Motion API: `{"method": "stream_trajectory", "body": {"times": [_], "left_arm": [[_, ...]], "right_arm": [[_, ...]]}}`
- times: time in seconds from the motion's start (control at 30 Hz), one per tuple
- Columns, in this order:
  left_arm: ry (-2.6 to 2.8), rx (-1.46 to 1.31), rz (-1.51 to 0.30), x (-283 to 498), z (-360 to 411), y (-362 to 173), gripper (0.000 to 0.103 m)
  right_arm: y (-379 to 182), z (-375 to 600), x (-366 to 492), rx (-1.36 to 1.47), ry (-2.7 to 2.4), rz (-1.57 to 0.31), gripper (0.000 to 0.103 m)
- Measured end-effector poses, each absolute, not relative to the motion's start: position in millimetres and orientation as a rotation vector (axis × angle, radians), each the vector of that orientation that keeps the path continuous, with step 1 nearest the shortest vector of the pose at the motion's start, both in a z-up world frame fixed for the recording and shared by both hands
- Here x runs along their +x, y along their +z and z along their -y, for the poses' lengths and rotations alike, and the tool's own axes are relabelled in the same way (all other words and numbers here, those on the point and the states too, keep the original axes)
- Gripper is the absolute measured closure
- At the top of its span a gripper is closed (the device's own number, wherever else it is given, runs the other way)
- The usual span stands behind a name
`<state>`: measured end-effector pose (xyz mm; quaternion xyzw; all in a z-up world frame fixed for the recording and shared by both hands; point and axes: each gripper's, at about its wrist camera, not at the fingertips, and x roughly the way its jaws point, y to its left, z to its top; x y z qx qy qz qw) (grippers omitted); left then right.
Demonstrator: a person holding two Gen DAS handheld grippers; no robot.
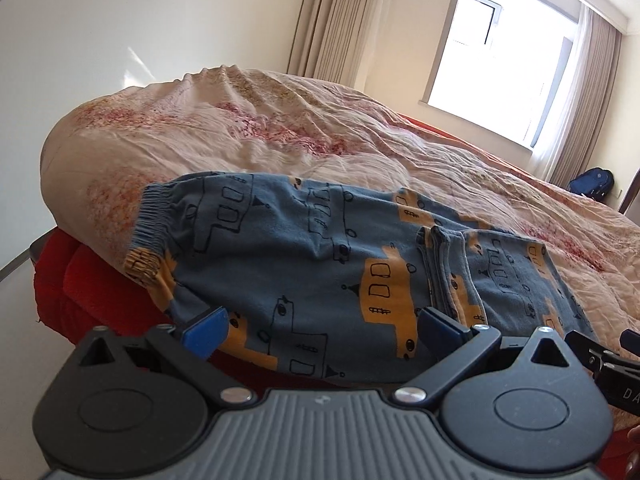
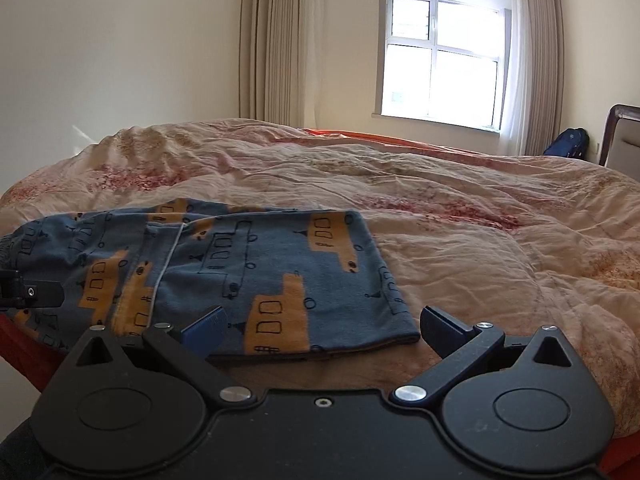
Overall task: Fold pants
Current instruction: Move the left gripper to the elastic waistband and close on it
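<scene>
A: Entry. Pants, blue with yellow vehicle print, lie folded on the quilt near the bed's near edge, leg ends doubled back over the upper part.

B: Hidden parts? In the right wrist view the pants run out of frame at left; waistband barely visible there. Their near edge is covered by both gripper bodies.

A: Left hand-held gripper: fingers spread wide, nothing between them, pads just at the hanging edge; contact cannot be told.

B: Right hand-held gripper: also spread, empty, low before the folded edge. Its tip shows cut off at the left view's right border.

A: Surroundings: red sheet under quilt, window, curtains, blue bag on floor, headboard partly cropped
</scene>
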<state>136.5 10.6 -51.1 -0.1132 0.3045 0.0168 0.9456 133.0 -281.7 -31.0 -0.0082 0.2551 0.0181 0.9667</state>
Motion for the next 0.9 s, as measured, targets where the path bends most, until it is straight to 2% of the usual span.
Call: {"method": "stream_trajectory", "body": {"times": [0.9], "left_arm": [[0.205, -0.321, -0.657, 138, -89, -72, 0.000]], "right_arm": [[-20, 184, 161, -0.114, 0.203, -0.548, 0.000]]}}
